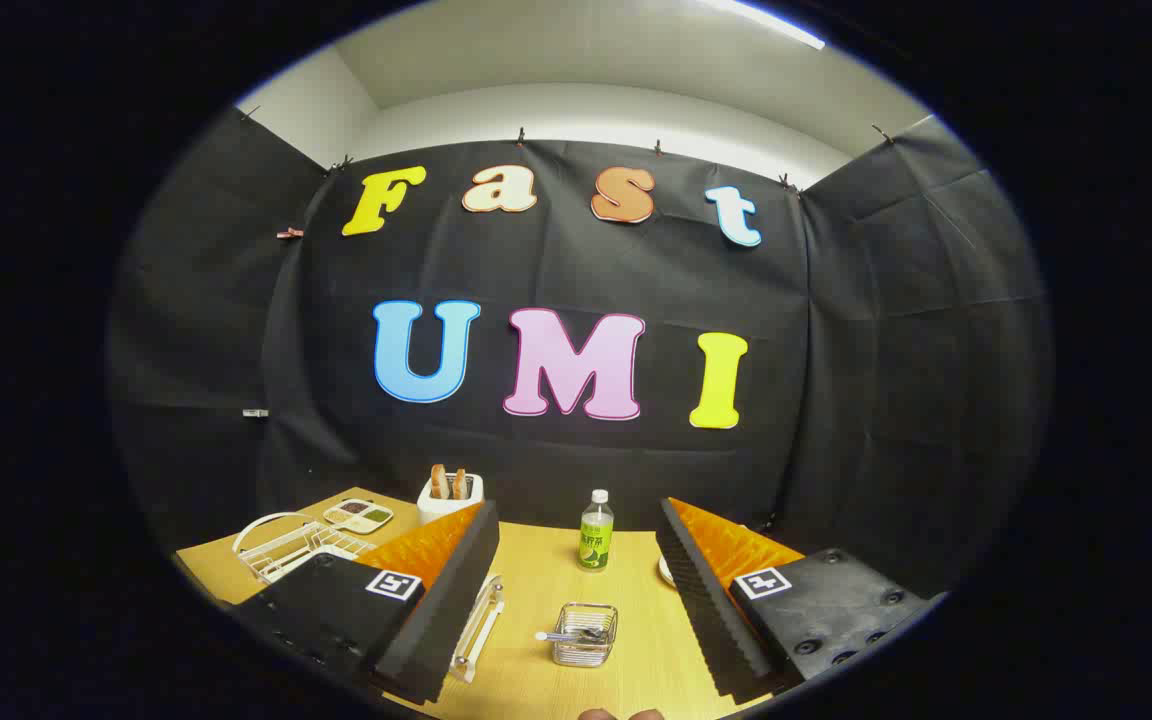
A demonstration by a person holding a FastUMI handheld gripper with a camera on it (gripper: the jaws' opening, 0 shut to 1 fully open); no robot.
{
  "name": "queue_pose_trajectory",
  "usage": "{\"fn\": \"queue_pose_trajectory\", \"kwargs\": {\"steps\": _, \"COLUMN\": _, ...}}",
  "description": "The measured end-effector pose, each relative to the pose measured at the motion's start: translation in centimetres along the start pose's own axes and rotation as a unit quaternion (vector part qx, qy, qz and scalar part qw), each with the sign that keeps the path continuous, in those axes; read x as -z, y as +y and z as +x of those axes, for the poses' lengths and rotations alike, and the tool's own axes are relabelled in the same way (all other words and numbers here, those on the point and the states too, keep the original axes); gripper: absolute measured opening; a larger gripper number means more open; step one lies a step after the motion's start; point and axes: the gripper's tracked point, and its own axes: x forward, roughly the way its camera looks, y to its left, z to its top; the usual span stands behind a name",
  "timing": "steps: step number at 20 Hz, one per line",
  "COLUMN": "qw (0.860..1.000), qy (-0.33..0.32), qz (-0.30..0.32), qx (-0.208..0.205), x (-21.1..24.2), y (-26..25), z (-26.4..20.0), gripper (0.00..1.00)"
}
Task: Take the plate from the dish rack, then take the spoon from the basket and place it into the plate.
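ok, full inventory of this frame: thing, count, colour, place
table: 1, light wood, under everything
basket: 1, clear wire-look, between the fingers, near
spoon: 1, pale handle, lying in the basket
bottle: 1, clear with green label, white cap, upright beyond the basket
rack: 1, white wire, beyond the left finger
plate: 1, white, upright in the rack
tray: 1, cream, divided, behind the rack
toaster: 1, white, two brown slices in it, far side of table
clear bar-shaped item: 1, beside the left finger, cannot identify
tongs: 1, fingers wide open, holding nothing
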Motion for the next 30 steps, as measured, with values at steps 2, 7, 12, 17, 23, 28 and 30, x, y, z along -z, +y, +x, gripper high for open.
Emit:
{"fn": "queue_pose_trajectory", "kwargs": {"steps": 2, "qw": 1.0, "qy": 0.004, "qz": 0.001, "qx": -0.002, "x": 0.1, "y": 0.1, "z": 0.0, "gripper": 0.97}}
{"fn": "queue_pose_trajectory", "kwargs": {"steps": 7, "qw": 1.0, "qy": 0.006, "qz": 0.0, "qx": -0.008, "x": 0.4, "y": 0.6, "z": 0.2, "gripper": 0.97}}
{"fn": "queue_pose_trajectory", "kwargs": {"steps": 12, "qw": 1.0, "qy": 0.016, "qz": 0.008, "qx": -0.012, "x": 0.8, "y": 1.0, "z": 0.7, "gripper": 0.97}}
{"fn": "queue_pose_trajectory", "kwargs": {"steps": 17, "qw": 0.999, "qy": 0.031, "qz": 0.004, "qx": -0.015, "x": 1.7, "y": 1.6, "z": 1.3, "gripper": 0.97}}
{"fn": "queue_pose_trajectory", "kwargs": {"steps": 23, "qw": 0.998, "qy": 0.062, "qz": 0.008, "qx": -0.026, "x": 3.0, "y": 3.2, "z": 3.0, "gripper": 0.98}}
{"fn": "queue_pose_trajectory", "kwargs": {"steps": 28, "qw": 0.991, "qy": 0.124, "qz": 0.026, "qx": -0.046, "x": 5.3, "y": 5.9, "z": 5.8, "gripper": 0.98}}
{"fn": "queue_pose_trajectory", "kwargs": {"steps": 30, "qw": 0.986, "qy": 0.154, "qz": 0.039, "qx": -0.058, "x": 6.4, "y": 7.4, "z": 7.3, "gripper": 0.98}}
